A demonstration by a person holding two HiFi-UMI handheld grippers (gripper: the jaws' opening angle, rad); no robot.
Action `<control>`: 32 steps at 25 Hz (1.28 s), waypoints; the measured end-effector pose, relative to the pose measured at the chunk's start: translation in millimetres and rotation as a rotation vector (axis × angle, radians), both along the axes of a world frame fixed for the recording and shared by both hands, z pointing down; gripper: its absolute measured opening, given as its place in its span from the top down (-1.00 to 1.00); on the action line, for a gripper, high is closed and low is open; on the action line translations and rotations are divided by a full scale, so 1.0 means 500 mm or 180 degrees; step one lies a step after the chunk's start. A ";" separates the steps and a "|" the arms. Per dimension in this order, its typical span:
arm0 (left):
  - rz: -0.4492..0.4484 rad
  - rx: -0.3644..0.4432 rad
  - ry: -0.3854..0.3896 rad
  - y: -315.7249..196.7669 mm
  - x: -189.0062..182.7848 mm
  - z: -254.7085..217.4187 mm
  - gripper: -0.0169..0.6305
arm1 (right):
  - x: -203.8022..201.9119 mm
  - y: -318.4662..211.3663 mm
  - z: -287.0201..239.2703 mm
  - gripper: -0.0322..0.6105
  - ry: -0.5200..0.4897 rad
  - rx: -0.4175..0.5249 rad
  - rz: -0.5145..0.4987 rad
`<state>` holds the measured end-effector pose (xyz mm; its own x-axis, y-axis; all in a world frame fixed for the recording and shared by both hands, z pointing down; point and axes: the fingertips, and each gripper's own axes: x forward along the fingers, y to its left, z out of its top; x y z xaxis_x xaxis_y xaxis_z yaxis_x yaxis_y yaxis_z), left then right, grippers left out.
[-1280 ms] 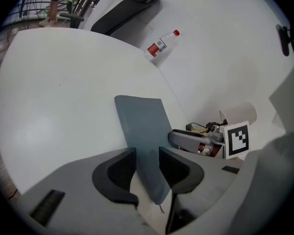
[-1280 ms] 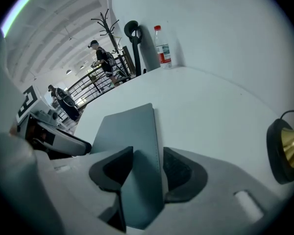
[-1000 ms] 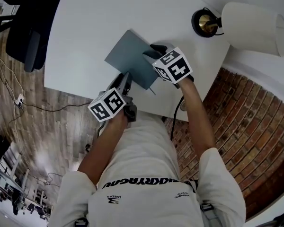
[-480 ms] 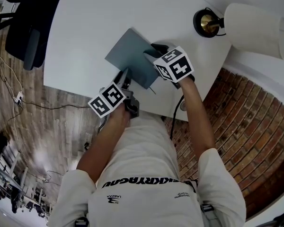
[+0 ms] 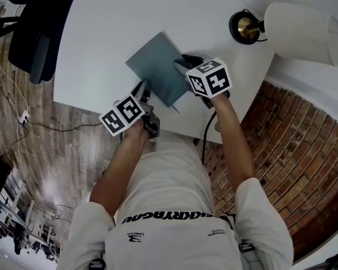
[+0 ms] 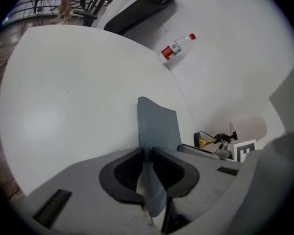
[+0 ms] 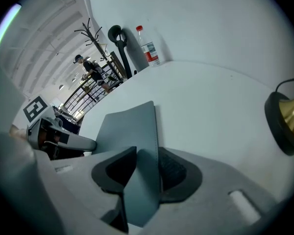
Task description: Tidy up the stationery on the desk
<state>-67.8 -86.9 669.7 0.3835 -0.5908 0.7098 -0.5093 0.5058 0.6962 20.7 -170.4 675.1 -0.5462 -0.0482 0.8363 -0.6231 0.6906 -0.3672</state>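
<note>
Jaws just closed, left hand-held gripper (image 6: 146, 153) clamped on grey notebook (image 5: 156, 66) — right hand-held gripper (image 7: 146, 155) too

1. We see a plain slate blue-grey notebook (image 5: 158, 66) and a white desk (image 5: 101, 32).
2. The left gripper (image 5: 142, 88) and right gripper (image 5: 183, 62) carry black-and-white square markers, and their grey jaws have black pads.
3. The lamp (image 5: 298, 30) has a cream shade and a brass, black-rimmed base.
4. The bottle (image 6: 175, 48) has a red cap and a red label.

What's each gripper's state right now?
Left gripper: tongs have just closed onto the notebook's edge, gripping it.
Right gripper: tongs just closing, notebook between them; whether clamped cannot be told.
</note>
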 end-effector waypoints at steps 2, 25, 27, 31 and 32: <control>0.0075 0.0036 -0.0061 -0.005 -0.006 -0.006 0.76 | 0.002 0.002 0.000 0.48 -0.0010 -0.0011 0.0084; 0.1145 0.0230 -0.0412 -0.049 -0.046 -0.031 0.77 | 0.027 0.117 -0.010 0.55 -0.0102 -0.0112 0.1269; 0.1184 0.0249 -0.0381 -0.056 -0.049 -0.031 0.77 | 0.025 0.125 -0.011 0.55 -0.0115 -0.0112 0.1315; 0.1294 0.0288 -0.0394 -0.068 -0.051 -0.033 0.77 | 0.024 0.140 -0.012 0.55 -0.0131 -0.0118 0.1400; 0.1325 0.0297 -0.0408 -0.070 -0.051 -0.034 0.77 | 0.022 0.143 -0.013 0.55 -0.0132 -0.0115 0.1419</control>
